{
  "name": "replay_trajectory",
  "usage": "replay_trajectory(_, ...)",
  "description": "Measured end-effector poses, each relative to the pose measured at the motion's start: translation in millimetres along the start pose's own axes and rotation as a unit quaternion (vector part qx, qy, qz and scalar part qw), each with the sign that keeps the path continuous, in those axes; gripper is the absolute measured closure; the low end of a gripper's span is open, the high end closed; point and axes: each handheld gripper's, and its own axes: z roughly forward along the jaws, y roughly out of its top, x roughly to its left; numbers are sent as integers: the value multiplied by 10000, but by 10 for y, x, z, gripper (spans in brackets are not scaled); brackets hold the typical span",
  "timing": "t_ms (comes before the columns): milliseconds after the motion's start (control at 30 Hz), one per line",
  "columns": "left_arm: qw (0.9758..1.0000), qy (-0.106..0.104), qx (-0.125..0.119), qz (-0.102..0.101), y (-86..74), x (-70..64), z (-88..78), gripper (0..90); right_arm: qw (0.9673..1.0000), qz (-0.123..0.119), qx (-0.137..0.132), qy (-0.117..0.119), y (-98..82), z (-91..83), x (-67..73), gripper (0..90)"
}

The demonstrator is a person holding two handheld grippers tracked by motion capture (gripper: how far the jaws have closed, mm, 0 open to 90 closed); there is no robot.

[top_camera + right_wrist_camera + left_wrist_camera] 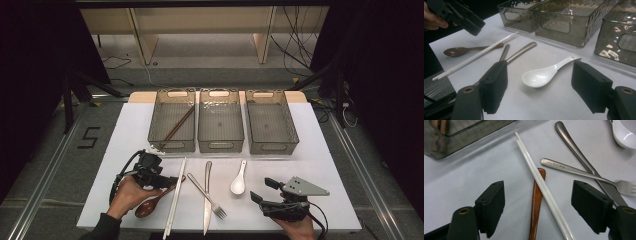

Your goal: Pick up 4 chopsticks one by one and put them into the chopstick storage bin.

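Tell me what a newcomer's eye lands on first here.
Three smoky clear bins stand in a row at the table's far side, the left one holding brown chopsticks. Nearer, white chopsticks lie across a wooden spoon, directly before the open left gripper.

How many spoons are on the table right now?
2: a brown wooden spoon at the left under the white chopsticks, and a white ceramic spoon right of the fork.

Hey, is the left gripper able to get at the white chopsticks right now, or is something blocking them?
Probably yes. The left gripper is open just above the white chopsticks, which lie on top of the wooden spoon, so nothing covers them.
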Motion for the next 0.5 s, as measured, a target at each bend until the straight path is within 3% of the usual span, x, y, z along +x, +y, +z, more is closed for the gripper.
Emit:
replay_trajectory(233, 10000, 50, 67, 52, -73, -37, -14, 290, 10000, -9, 10, 3, 0, 7, 4, 301)
replay_trajectory(500, 9997, 88, 208, 119, -155, -91, 12, 403, 10000, -9, 25, 1, -1, 7, 1, 301)
